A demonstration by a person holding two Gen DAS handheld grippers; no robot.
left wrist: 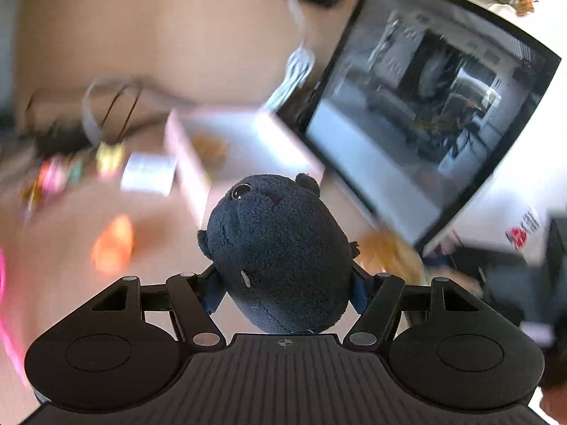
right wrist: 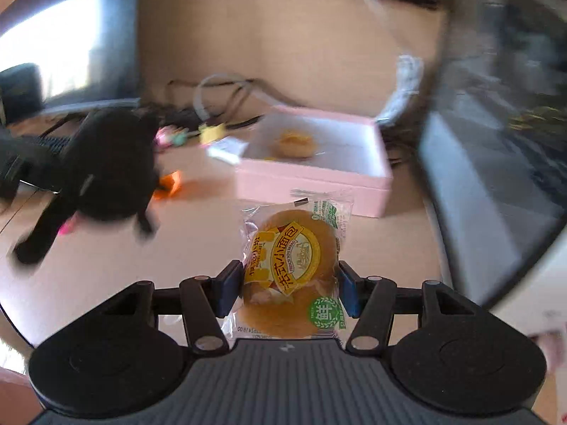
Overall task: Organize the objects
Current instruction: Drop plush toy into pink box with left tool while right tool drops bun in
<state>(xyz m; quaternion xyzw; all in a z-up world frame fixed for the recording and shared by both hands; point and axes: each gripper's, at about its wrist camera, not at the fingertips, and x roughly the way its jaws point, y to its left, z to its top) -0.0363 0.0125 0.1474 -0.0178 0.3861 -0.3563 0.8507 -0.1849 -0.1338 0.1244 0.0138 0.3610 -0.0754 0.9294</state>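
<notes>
The left gripper (left wrist: 285, 285) had its fingers clamped on a dark fuzzy plush toy (left wrist: 280, 251); the right gripper (right wrist: 287, 288) pinched a clear-wrapped round bread bun (right wrist: 294, 269).

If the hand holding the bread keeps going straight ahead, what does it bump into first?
Probably the pink box. The right gripper, shut on the wrapped bread, points at its near wall, with only bare table between; depth is hard to judge.

Bun (right wrist: 296, 145) in box (right wrist: 312, 180) (monitor (right wrist: 496, 163) rightward)
</notes>
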